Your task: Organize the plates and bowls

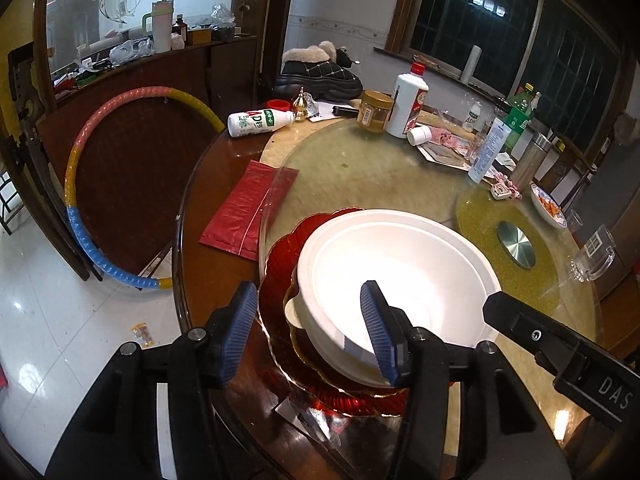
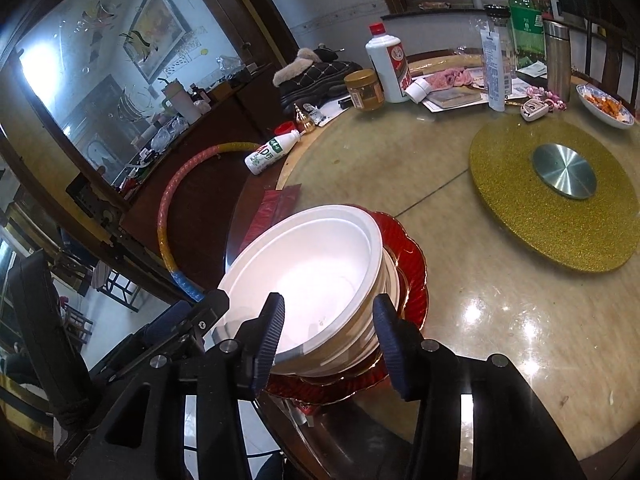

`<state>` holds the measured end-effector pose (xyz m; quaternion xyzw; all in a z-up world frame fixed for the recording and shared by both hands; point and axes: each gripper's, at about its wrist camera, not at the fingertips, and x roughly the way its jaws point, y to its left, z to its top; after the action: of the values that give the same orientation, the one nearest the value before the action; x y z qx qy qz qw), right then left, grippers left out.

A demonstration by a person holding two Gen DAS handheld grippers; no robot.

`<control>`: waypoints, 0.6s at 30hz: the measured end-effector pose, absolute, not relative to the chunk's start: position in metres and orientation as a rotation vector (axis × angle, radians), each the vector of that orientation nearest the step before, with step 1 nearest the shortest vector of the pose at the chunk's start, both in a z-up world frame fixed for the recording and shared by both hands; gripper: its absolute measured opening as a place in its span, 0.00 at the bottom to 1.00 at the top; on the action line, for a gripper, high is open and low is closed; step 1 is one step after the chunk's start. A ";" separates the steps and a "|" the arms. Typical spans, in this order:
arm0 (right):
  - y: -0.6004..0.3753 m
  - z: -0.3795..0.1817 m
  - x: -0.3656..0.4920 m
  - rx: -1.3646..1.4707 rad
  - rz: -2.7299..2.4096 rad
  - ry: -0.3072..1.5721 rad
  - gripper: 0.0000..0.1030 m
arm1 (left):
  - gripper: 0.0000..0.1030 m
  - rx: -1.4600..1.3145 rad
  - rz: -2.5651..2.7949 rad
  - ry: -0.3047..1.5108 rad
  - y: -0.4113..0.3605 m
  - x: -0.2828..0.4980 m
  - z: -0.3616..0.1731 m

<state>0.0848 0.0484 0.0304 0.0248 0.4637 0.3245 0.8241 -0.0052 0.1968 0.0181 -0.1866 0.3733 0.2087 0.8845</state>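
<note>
White bowls (image 1: pixel 400 272), nested into one stack, sit on a red scalloped plate (image 1: pixel 276 264) with a gold rim, near the edge of the round table (image 2: pixel 460 300) and well apart from the gold glitter turntable disc (image 2: pixel 556 192), on the disc's near side. A smaller red plate with a gold edge shows between the stack and the big plate.

On the side of the bowls away from the disc, the left gripper (image 1: pixel 310 334) has its blue ribbed pads apart and straddling the near rim of the stack: one pad (image 1: pixel 378 332) stands inside the top bowl, the other outside over the red plate, and neither presses on the rim. The right gripper (image 2: pixel 328 346) comes in on the side nearer the disc, also with jaws spread, one pad (image 2: pixel 270 340) inside the bowl and the other (image 2: pixel 390 350) outside the stacked walls with a gap left, so nothing is clamped.

Beyond the plates from the disc, a red plastic packet (image 1: pixel 244 212) lies flat at the table's edge. Farther around the disc stand a white bottle with a red cap (image 1: pixel 408 102), a peanut-butter jar (image 1: pixel 374 110) just beside it, a toppled milk bottle (image 1: pixel 260 122), and a blue-rimmed dish of orange food (image 2: pixel 606 108). Off the table, past the packet, a striped hula hoop (image 1: pixel 80 184) leans on a dark cabinet.
</note>
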 end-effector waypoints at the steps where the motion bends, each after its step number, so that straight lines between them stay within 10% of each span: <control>1: 0.048 0.031 0.084 0.048 0.690 0.982 0.47 | 0.51 -0.386 0.436 0.776 0.196 -0.006 0.018; 7: 0.040 0.043 0.064 -0.045 0.735 0.879 0.66 | 0.57 -0.389 0.464 0.752 0.198 -0.021 0.024; 11: 0.025 0.049 0.045 -0.132 0.733 0.775 0.83 | 0.81 -0.369 0.473 0.657 0.190 -0.041 0.037; 18: -0.018 0.047 0.037 -0.157 0.734 0.743 0.85 | 1.00 -0.284 0.393 0.505 0.152 -0.066 0.058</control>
<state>0.0371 -0.0184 0.0475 -0.0750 0.3543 0.3500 0.8639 -0.0661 0.1524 0.0584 -0.1393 0.2474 0.1925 0.9393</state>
